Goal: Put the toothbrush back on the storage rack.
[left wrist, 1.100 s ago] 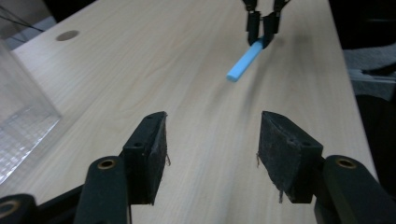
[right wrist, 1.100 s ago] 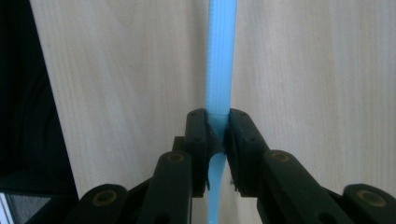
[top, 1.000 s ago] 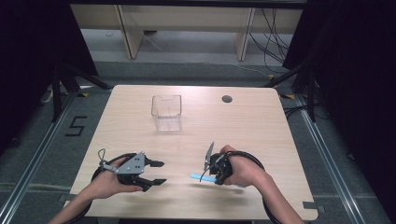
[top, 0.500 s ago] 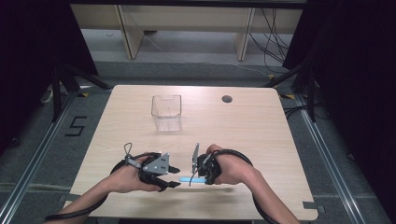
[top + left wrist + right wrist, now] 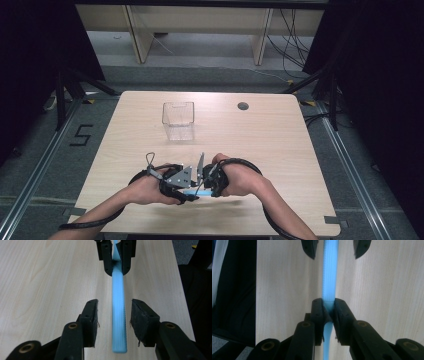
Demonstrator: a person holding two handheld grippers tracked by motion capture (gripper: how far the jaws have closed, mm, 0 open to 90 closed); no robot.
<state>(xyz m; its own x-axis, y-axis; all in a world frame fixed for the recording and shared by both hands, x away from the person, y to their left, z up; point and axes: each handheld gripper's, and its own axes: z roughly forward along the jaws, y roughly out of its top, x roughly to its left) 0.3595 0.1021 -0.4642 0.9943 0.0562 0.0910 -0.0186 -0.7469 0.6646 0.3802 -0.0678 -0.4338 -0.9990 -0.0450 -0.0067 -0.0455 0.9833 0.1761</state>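
The right gripper [image 5: 328,308] clamps a ribbed blue strip [image 5: 118,302]; the left gripper [image 5: 114,315] has been closing its jaws around the strip, not yet touching it, above the bench [image 5: 280,150].

Quick count: one blue ribbed stick [image 5: 118,302], one clear plastic box [image 5: 178,120], two grippers, left [image 5: 114,315] and right [image 5: 328,312], one table [image 5: 280,145].
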